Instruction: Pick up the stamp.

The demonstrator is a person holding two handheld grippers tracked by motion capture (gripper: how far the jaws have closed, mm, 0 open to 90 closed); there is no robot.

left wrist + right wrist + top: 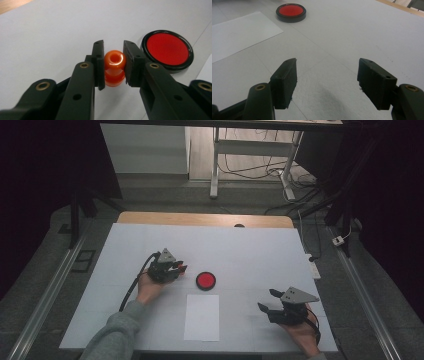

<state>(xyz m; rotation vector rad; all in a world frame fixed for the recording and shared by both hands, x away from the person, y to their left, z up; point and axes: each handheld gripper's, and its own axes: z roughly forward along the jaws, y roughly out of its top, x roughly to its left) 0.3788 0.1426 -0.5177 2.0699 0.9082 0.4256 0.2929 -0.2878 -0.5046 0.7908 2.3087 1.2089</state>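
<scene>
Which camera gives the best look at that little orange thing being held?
The left gripper view: the orange bead, glossy with a hole on top, sits close up between the left gripper's fingers. In the high view it is a tiny orange speck at that gripper's tips.

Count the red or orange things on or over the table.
2: a round red pad with a black rim lying mid-table above the paper sheet, and an orange spool-shaped piece clamped in the left gripper beside it.

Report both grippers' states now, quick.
Left gripper: shut on the orange bead, beside the red disc.
Right gripper: open, holding nothing, above the white table.
</scene>
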